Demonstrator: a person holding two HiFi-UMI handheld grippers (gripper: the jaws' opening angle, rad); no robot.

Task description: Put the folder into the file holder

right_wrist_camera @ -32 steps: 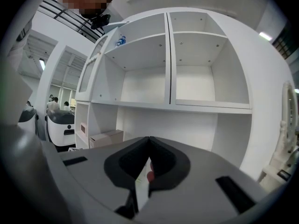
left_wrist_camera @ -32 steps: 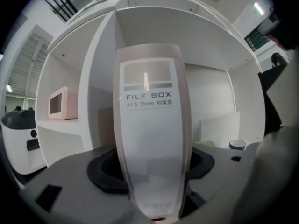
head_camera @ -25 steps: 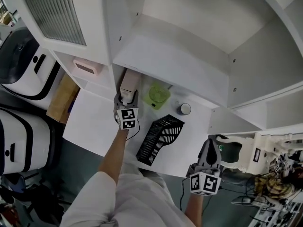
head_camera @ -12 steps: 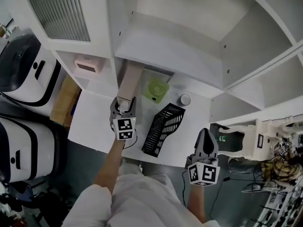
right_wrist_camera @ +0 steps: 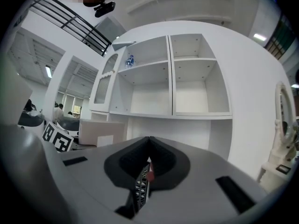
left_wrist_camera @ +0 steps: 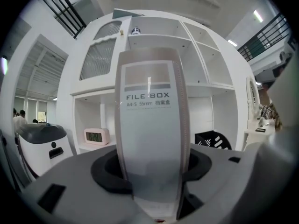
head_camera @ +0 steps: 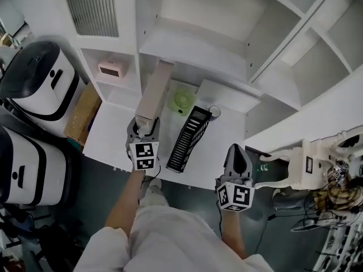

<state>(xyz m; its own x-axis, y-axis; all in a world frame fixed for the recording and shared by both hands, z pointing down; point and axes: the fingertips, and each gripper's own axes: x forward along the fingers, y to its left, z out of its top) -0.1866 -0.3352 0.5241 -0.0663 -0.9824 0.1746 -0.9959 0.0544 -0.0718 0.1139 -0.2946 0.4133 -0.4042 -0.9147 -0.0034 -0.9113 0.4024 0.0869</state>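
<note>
Folder [head_camera: 152,92] is a pale box file. The left claw [head_camera: 143,127] squeezes one narrow end of it from both sides. The rest sticks out long past the claw, toward the white shelves [head_camera: 238,16], above the white surface [head_camera: 110,137]. The black file holder [head_camera: 190,136] stands on the surface just to the right of it, with a small gap between them. The right claw [head_camera: 236,152] is closed with nothing in it, near the front edge of the surface. A pink clock [head_camera: 109,69] sits in a shelf nook.

Spine label on folder [left_wrist_camera: 149,125]: "FILE BOX", beneath it "A4-S 55mm", then small characters, unreadable.
</note>
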